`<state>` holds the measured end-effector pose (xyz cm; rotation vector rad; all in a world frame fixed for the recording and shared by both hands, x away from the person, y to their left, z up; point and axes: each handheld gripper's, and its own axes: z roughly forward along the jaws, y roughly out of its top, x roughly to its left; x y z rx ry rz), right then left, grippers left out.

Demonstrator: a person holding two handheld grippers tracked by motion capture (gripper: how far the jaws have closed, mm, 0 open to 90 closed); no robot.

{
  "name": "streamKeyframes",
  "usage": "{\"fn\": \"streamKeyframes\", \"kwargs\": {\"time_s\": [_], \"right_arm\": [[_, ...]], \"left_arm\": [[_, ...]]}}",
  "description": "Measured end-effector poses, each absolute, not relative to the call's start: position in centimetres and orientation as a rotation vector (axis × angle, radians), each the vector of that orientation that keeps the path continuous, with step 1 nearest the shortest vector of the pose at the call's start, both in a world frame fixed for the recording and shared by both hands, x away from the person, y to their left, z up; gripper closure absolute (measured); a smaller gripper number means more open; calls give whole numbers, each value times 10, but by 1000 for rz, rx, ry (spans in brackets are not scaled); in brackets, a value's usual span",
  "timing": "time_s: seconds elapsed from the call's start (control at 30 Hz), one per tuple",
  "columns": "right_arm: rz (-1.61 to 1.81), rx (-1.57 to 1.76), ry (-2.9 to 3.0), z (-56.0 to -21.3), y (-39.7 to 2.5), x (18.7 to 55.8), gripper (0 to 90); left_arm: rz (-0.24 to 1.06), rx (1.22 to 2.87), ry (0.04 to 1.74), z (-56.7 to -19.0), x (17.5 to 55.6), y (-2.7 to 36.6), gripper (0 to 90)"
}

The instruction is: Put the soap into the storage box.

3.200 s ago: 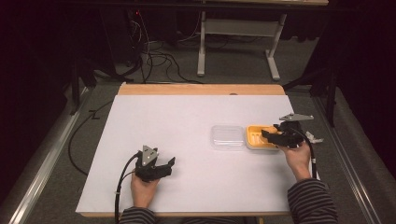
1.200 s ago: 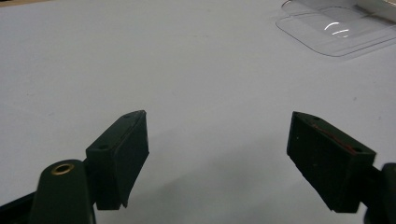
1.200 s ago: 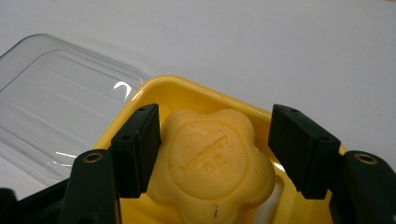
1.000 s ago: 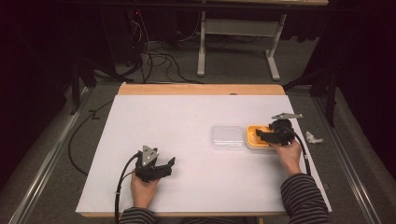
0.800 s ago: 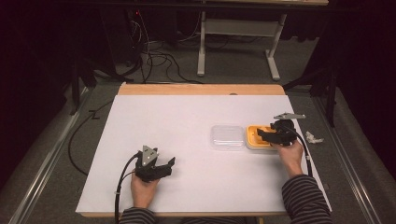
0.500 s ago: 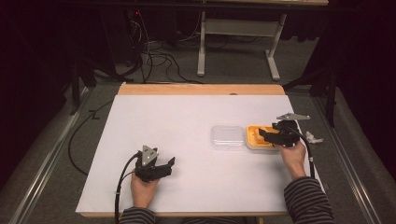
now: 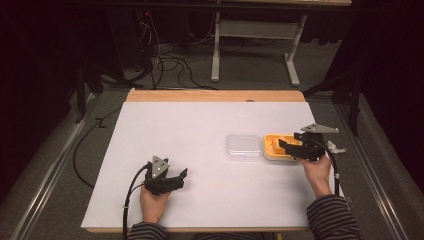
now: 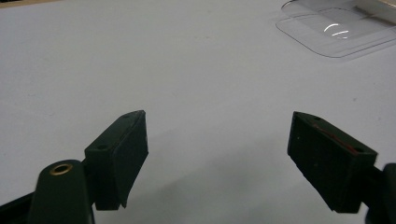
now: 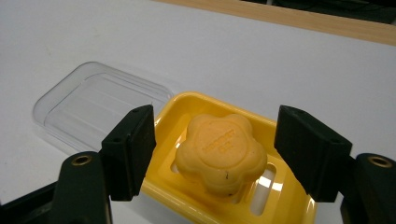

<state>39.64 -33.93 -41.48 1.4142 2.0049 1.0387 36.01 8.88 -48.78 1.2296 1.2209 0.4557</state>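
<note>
Right tongs slightly shifted over white table

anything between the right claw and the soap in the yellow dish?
Nothing visible. The right claw is open, its jaws flanking the flower-shaped soap, which sits uncovered in the yellow dish. The clear lid lies off beside the dish, out of the path.

The white surface is evenly lit from above while the room around it sinks into darkness. A clear lid catches small glare streaks (upper right), and nearby jaws blur softly, casting faint shadows.
</note>
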Motion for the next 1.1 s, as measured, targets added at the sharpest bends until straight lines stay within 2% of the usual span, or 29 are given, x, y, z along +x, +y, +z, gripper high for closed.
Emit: {"fn": "streamKeyframes", "kwargs": {"time_s": [1.1], "right_arm": [[1120, 1378, 1956, -415, -346, 351, 290]], "left_arm": [[455, 1229, 1219, -488, 360, 88, 212]]}}
